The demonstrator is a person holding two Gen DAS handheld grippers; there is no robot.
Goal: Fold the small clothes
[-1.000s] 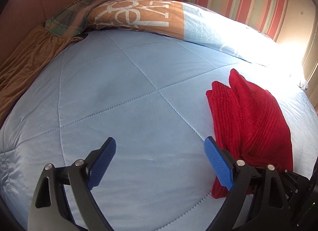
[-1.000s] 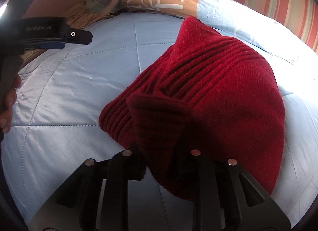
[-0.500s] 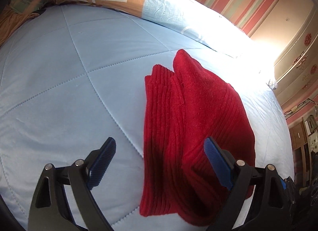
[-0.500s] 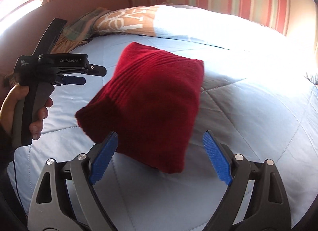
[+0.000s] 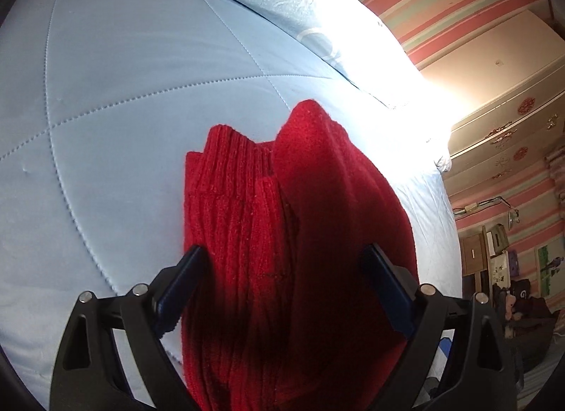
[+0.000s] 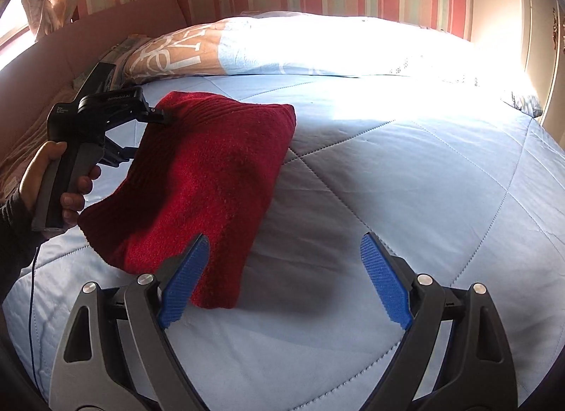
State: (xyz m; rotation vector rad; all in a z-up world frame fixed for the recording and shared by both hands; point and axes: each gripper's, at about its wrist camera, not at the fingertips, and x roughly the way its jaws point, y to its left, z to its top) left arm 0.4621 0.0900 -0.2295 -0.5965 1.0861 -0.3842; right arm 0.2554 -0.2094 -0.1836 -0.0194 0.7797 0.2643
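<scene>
Red ribbed knit garment (image 5: 282, 234), already folded into a thick bundle, lies on the light blue quilted bedspread (image 5: 123, 110), its long axis running straight ahead between the spread fingers of the left gripper (image 5: 282, 291), which straddles its near end and is nearer. The right gripper (image 6: 286, 280), also spread and empty, hovers just beside its corner.
</scene>
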